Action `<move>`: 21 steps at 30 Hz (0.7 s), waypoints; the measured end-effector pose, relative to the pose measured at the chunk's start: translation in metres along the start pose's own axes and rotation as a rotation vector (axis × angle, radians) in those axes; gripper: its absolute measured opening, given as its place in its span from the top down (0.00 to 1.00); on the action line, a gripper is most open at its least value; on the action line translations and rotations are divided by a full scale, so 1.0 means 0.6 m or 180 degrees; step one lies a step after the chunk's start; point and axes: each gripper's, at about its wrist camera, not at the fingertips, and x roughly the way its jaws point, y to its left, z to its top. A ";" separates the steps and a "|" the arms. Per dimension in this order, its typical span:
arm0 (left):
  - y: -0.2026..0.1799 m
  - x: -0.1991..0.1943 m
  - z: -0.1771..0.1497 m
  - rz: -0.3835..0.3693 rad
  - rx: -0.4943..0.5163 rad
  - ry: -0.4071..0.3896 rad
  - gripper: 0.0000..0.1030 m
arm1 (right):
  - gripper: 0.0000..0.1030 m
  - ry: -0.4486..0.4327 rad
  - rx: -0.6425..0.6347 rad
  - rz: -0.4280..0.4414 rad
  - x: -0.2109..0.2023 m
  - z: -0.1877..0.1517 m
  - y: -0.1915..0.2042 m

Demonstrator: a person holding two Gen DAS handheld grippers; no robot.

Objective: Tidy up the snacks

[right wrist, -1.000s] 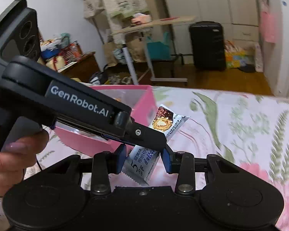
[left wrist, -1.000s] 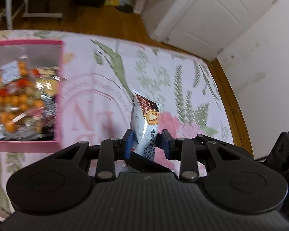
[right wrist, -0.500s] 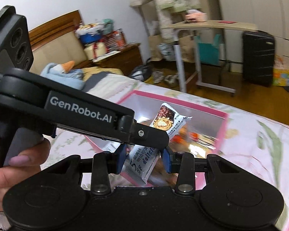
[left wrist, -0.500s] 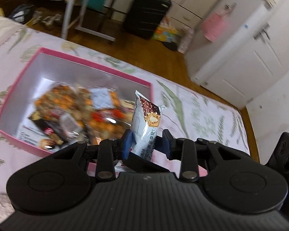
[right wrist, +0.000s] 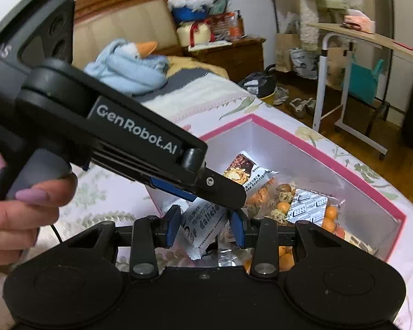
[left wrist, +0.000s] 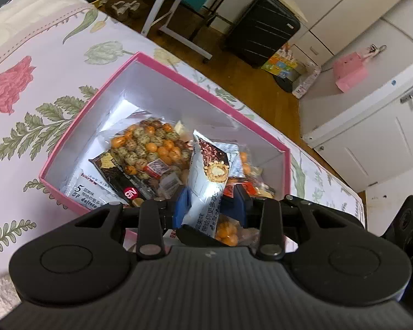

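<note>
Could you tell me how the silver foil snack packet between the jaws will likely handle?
Likely light and floppy: the silver foil snack packet creases between the jaws. Probably slippery, given its glossy film. Unlikely to roll, being flat.

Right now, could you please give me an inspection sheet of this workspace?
Surface: floral pink bedspread.
Job's things: silver foil snack packet over the pink cardboard box, which holds bagged snacks.
Clutter: blue plush goose.
Grippers: left hand-held gripper shut on the packet; right hand-held gripper brackets it, grip unclear.
Cables: thin black cable.
Surroundings: black hard-shell suitcase, white cupboards.
</note>
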 end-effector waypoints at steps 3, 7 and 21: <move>0.006 0.012 -0.001 0.0096 -0.0037 -0.0009 0.66 | 0.57 0.0085 -0.0281 -0.0037 0.011 0.001 0.007; 0.010 0.024 0.000 0.0150 -0.0072 0.0035 0.64 | 0.57 0.0120 -0.0494 -0.0229 0.014 -0.002 0.013; -0.041 0.007 -0.014 0.0178 0.0318 -0.0056 0.60 | 0.56 -0.0469 0.0493 -0.0683 -0.103 -0.072 -0.023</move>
